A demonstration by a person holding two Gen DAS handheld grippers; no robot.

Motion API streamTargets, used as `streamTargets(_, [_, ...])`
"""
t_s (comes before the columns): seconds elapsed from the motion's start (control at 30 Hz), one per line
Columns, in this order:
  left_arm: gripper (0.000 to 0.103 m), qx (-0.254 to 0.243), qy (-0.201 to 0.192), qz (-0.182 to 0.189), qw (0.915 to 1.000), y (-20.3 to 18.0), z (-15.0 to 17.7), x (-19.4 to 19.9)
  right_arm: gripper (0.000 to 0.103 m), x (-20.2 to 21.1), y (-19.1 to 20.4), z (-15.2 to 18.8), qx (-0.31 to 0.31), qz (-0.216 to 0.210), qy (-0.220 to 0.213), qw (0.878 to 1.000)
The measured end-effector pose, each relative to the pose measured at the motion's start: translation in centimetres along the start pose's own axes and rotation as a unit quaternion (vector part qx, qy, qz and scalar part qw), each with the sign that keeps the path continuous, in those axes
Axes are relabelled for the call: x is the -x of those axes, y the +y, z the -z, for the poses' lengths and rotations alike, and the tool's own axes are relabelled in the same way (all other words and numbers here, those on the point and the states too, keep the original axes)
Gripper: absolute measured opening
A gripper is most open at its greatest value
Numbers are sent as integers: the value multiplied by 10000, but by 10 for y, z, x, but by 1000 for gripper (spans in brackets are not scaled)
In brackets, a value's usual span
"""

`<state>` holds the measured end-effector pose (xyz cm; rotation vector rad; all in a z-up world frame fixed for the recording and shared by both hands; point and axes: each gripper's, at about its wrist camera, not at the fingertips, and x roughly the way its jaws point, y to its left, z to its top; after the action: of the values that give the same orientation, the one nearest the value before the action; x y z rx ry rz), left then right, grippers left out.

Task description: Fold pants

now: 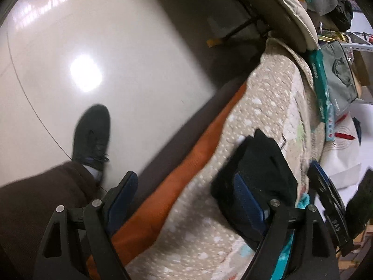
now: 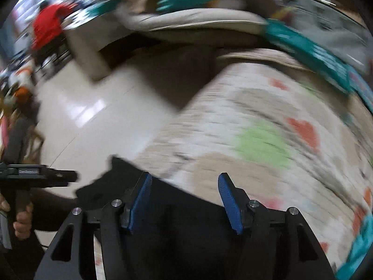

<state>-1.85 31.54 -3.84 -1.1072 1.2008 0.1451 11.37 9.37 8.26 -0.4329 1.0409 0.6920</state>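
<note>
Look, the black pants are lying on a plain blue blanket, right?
Not quite. The black pants do lie on a blanket, but it is not plain blue: it is beige, with white spots, red hearts and a green patch. The right wrist view shows the pattern best.

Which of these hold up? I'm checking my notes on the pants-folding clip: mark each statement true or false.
1. Both tongs stand open. True: left tongs and right tongs grip nothing.
2. The pants are white. False: the pants are black.
3. The pants lie on a patterned blanket. True: the blanket is beige with hearts.
4. The floor is carpeted. False: the floor is glossy pale tile.
5. A dark shoe stands on the floor. True: shoe.
</note>
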Motion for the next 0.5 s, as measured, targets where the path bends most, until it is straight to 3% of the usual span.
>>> streamTargets(0.13, [84,116,-107,45,9999,-1,3,7,64,-37,49,-17,533,-264,316,9977])
streamTargets(0.37, [84,594,-535,168,9967,16,-10,24,63,-93,95,-22,1246,-220,966,9873])
streamTargets(0.4, [84,593,-555,180,9965,16,-10,25,54,-97,99,-19,1345,-227,1020,9854])
streamTargets(0.43, [84,577,-577,203,9965,15,-10,26,22,-100,105,-16,1497,-173,1060,9829])
streamTargets(0.5, [84,515,-558,243,9968,11,-11,25,16,-104,114,-7,1833,143,1077,9770])
